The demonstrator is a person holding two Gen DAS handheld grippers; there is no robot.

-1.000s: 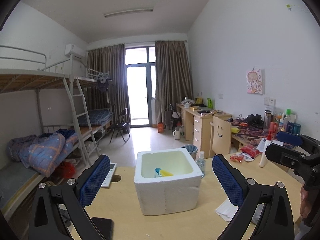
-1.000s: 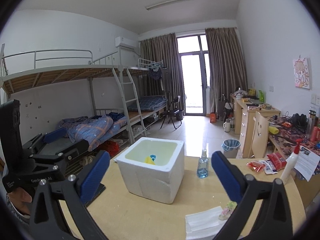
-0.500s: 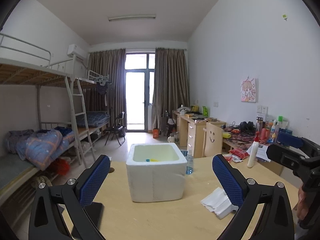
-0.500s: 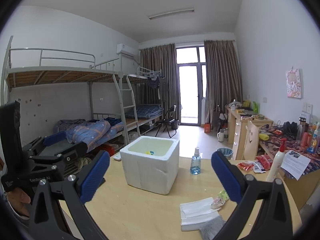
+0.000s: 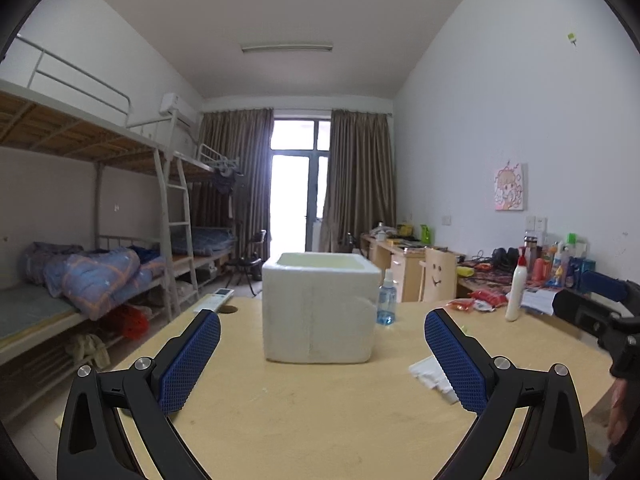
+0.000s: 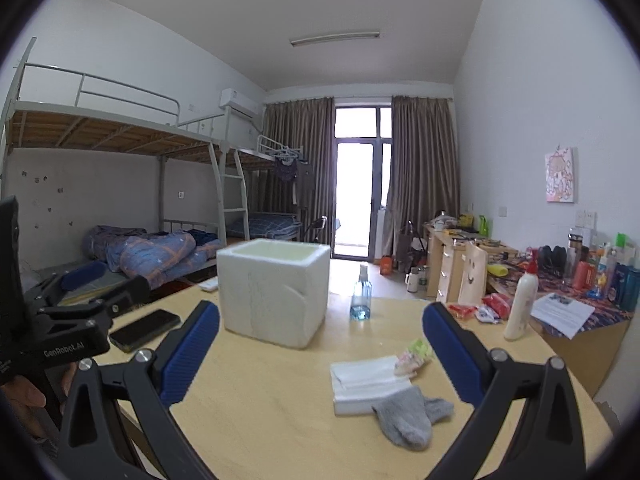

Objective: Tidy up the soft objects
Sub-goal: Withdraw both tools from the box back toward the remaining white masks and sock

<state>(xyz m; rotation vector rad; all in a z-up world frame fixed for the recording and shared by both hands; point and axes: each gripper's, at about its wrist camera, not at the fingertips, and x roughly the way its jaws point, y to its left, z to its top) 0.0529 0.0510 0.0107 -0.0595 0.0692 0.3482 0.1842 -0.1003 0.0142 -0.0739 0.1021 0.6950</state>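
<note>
On the round wooden table [image 6: 280,400] stands a white foam box [image 6: 272,292]. Only the right wrist view shows the folded white cloth [image 6: 368,376], grey sock [image 6: 408,416] and phone [image 6: 144,330]. Left gripper [image 5: 322,356] and right gripper [image 6: 320,356] both gape wide, empty.

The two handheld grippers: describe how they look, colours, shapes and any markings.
Both are alike: the left gripper and right gripper have black plastic frames with triangular cut-outs and silver screws, and two long fingers faced with blue, finely textured pads. In the right wrist view the left gripper's black body carries white lettering "GenRobot.AI". No cables or sleeves show.
</note>
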